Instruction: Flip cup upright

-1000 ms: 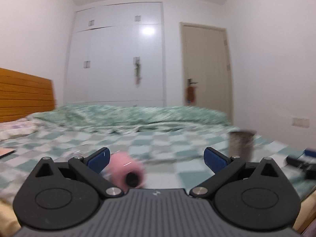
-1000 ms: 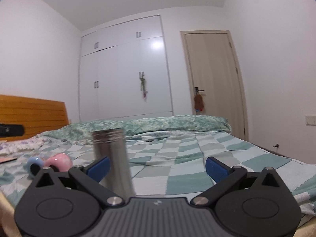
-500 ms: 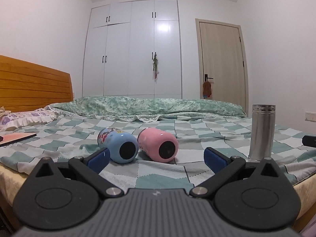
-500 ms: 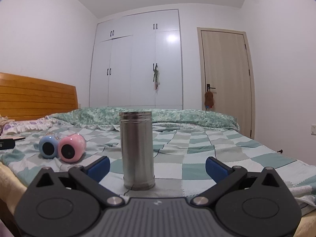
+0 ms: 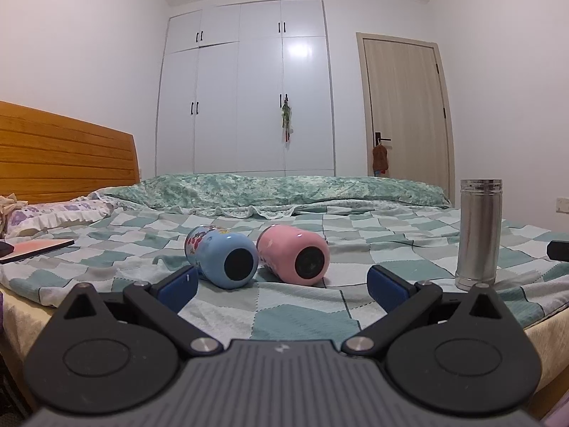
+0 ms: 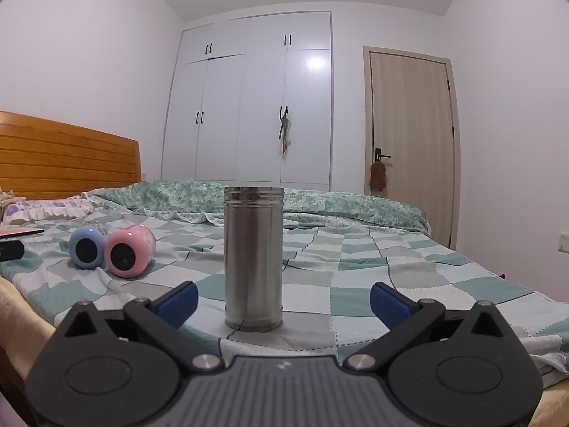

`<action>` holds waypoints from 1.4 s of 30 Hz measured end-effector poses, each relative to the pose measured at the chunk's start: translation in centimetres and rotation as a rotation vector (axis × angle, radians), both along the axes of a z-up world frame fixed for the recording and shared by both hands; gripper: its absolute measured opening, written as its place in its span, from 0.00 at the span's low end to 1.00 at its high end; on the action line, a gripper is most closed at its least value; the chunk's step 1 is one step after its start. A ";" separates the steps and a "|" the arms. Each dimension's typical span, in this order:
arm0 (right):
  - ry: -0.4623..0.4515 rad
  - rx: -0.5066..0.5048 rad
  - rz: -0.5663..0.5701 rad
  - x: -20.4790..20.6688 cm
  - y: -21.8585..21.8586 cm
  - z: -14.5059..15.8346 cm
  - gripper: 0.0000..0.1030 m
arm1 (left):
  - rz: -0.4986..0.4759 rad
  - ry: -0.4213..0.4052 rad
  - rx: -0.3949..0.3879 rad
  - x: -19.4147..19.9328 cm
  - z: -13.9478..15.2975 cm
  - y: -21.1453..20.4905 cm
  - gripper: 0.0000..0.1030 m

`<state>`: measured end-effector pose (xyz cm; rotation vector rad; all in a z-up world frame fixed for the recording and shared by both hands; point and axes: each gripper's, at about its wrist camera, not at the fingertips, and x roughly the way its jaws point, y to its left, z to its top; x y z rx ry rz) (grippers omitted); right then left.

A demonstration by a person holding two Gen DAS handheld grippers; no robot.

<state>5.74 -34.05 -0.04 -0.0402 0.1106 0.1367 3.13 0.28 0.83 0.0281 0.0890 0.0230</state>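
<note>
Here both cups, blue cup (image 5: 222, 261) and pink cup (image 5: 293, 258), lie sideways, bases facing the spread left gripper (image 5: 282, 284).

My left black two-finger gripper with blue rubber pads (image 5: 281, 284) is held level and low, pointing straight ahead, its jaws spread wide with nothing between them. The blue fingertips (image 5: 177, 284) angle outward on their black linkage arms. My right black two-finger gripper with blue rubber pads (image 6: 282, 297) sits in the same level pose, jaws equally wide apart, its pads (image 6: 389, 299) touching nothing.
</note>
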 end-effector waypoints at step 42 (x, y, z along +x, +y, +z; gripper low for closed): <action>0.001 -0.002 0.000 0.0 0.0 0.0 1.00 | 0.006 -0.006 -0.007 -0.1 -0.1 0.2 1.00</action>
